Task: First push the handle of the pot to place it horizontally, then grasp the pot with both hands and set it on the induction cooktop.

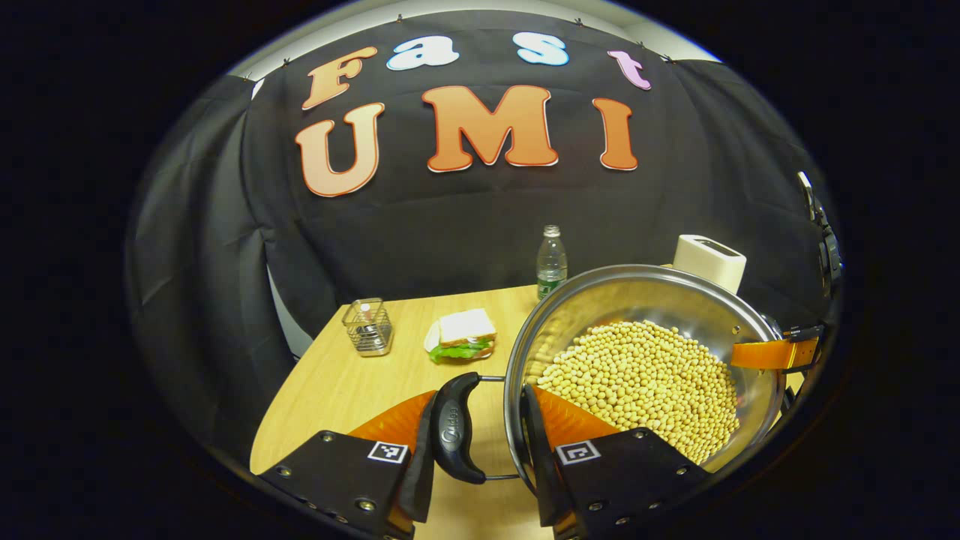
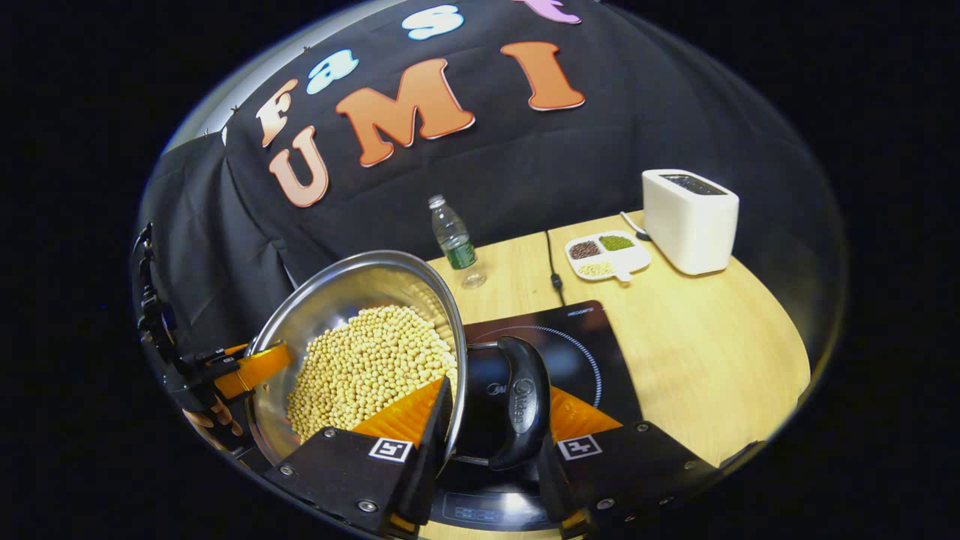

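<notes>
Light wood table [image 2: 697, 352] under everything. Black induction cooktop [image 2: 577, 352] sits at 6 o'clock in the right gripper view, with the steel pot [image 1: 645, 300] of yellow beans [image 1: 645, 382] held tilted, its right edge over the glass. I can't tell whether the base touches yet.

My left gripper [image 1: 476, 442] is pinching across the pot's left handle [image 1: 457, 427] and the rim, jaws closed onto both, at 6 o'clock in the left gripper view. My right gripper [image 2: 487, 442] does the same on the right handle [image 2: 521, 412], one finger inside the rim, one outside the handle.

Step, as I judge it: handles already horizontal, now in the two-handed carry, near the end. Next move calls for levelling the pot, centring it on the cooktop ring, lowering evenly, then spreading both jaws. Risk: tilt spills beans.

Clutter: toaster [image 2: 690, 217] at 2 o'clock, divided dish [image 2: 607, 255] beside it, bottle [image 2: 454, 236] at 12, sandwich [image 1: 465, 334] and wire basket [image 1: 369, 326] at 10 in the left gripper view.
</notes>
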### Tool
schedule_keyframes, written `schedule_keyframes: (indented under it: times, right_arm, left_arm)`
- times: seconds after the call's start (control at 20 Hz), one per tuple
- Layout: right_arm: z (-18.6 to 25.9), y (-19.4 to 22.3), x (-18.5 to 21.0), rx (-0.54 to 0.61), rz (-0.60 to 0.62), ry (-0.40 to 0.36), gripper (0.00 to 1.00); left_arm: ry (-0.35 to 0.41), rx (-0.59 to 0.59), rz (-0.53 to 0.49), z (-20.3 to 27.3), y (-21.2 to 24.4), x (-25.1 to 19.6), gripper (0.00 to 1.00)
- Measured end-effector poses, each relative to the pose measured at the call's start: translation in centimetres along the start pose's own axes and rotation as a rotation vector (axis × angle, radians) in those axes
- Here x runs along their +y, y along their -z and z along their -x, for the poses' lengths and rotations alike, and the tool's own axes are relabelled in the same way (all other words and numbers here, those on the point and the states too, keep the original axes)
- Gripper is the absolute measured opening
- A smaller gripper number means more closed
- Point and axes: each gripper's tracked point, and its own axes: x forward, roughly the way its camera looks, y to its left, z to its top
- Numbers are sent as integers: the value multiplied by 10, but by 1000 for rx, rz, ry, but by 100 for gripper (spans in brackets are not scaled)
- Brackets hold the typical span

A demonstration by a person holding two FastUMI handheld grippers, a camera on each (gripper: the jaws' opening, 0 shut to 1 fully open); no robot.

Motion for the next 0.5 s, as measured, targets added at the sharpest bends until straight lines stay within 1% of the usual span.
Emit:
schedule_keyframes:
  times: [0.1,0.15,0.25,0.3,0.5]
  right_arm:
    - [6,-6,-13,-12,-6,12,56]
    - [8,-8,-21,-17,-9,18,56]
    - [10,-13,-33,-30,-16,30,56]
    - [11,-14,-38,-35,-18,35,56]
    - [8,-16,-56,-49,-21,47,56]
  left_arm:
    - [13,-12,-4,0,0,0,56]
    - [19,-18,-6,-1,0,1,54]
    - [30,-24,-10,-1,0,1,54]
    - [32,-23,-10,-1,3,1,56]
    - [38,-9,1,-10,5,-3,56]
